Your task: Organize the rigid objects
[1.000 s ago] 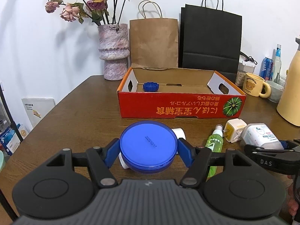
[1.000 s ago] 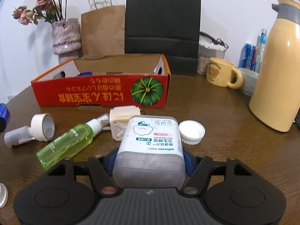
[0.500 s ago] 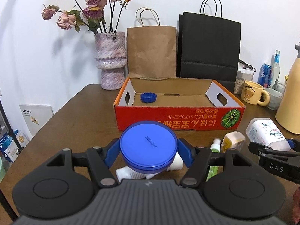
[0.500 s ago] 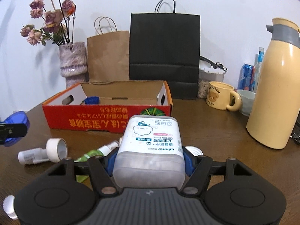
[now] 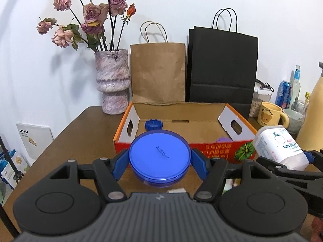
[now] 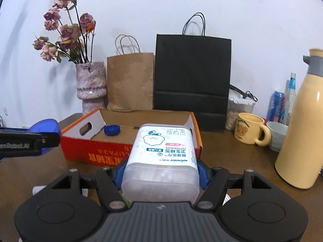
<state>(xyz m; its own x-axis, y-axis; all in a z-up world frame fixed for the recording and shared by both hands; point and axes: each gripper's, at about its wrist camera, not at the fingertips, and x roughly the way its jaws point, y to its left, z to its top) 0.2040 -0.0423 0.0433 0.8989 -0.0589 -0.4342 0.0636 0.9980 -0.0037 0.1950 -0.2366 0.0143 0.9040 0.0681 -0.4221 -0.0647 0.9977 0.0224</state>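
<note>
A: Report the left gripper.

B: Its blue pads are clamped on a round blue-lidded container, one pad on each side. The container is held clear of the wooden table, in front of the near wall of the orange cardboard box. The lid bears a printed date.

A: The right gripper?

B: Its jaws are clamped on a white cotton-bud box, label upward, the printing upside down to the camera. In the left wrist view the same box shows at the right edge, tilted, held off the table near the orange box's right front corner.

A: Contents of the orange cardboard box?

B: A small blue ribbed cap lies on the floor near the back left corner. A purple item shows just inside the near wall; the view is blurred there, so it cannot be identified.

A: Surroundings?

B: Behind the box, against the wall: a mottled vase of dried roses, a brown paper bag and a black paper bag. To the right: a yellow bear mug, a pale bowl, a blue can, a clear bottle and a cream thermos flask, all standing on the table.

A: Relation between the two grippers?

B: Side by side, apart. The left gripper's finger and the blue container's edge show at the left edge of the right wrist view.
</note>
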